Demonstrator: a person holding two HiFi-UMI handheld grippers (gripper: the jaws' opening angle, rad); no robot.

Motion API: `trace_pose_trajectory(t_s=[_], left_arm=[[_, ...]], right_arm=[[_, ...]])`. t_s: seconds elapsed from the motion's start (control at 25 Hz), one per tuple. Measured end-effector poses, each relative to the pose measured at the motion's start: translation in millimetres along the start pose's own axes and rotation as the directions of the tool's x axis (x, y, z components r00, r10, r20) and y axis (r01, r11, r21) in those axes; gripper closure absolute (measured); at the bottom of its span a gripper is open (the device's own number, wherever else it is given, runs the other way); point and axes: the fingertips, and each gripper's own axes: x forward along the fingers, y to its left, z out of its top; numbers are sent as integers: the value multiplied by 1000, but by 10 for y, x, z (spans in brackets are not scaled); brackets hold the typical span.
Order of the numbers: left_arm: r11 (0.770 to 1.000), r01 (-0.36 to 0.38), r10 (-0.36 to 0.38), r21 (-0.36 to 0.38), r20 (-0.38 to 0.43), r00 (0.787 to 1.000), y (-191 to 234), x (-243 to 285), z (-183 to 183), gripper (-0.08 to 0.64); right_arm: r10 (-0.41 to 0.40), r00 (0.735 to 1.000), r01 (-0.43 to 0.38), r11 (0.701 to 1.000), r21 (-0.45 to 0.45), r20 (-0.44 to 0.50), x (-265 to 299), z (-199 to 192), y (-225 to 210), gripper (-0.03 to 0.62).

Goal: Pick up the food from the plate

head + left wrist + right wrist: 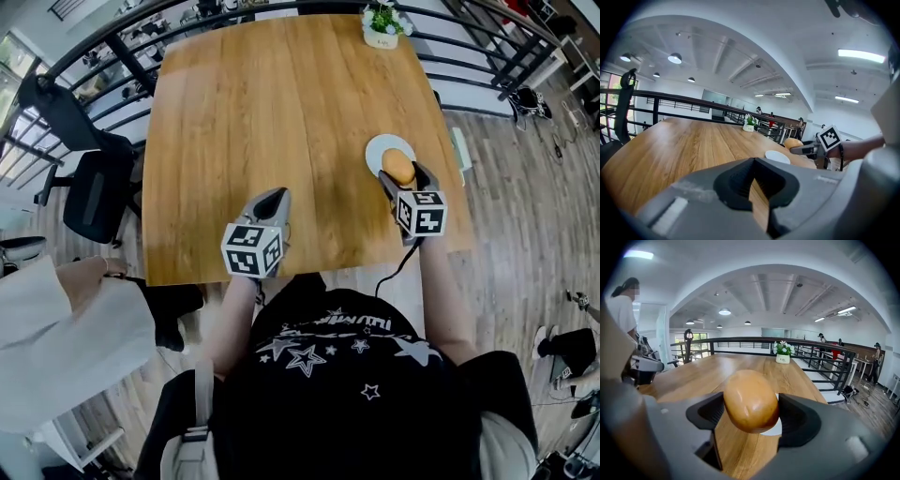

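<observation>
A golden-brown bread roll [398,167] is clamped between the jaws of my right gripper [403,174], over the near edge of a small white plate [378,150] at the table's right side. In the right gripper view the roll [751,401] fills the gap between the jaws, and a sliver of the plate [777,429] shows beneath it. My left gripper [272,202] hovers over the table's front edge, shut and holding nothing. The left gripper view shows the plate [777,156] bare, with the roll [793,142] held just beyond it.
The wooden table [262,112] has a potted plant [382,23] at its far right corner. A black office chair [84,178] stands to the left, and a railing runs behind the table. A person in white [56,319] stands at the near left.
</observation>
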Motion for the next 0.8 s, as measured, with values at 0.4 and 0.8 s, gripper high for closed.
trace_pose_trajectory(t_s=[0.4,0.8], left_arm=[[999,-36,36,4,19,999,-325,-555,-260,558],[996,-87,87,-8,3,996,-805,-1208,-658,558]], right_arm=[[71,997,-72,997,8,32,-541,-222,359,232],[158,987,-159,987,34,24,-1145,-643,722,232]])
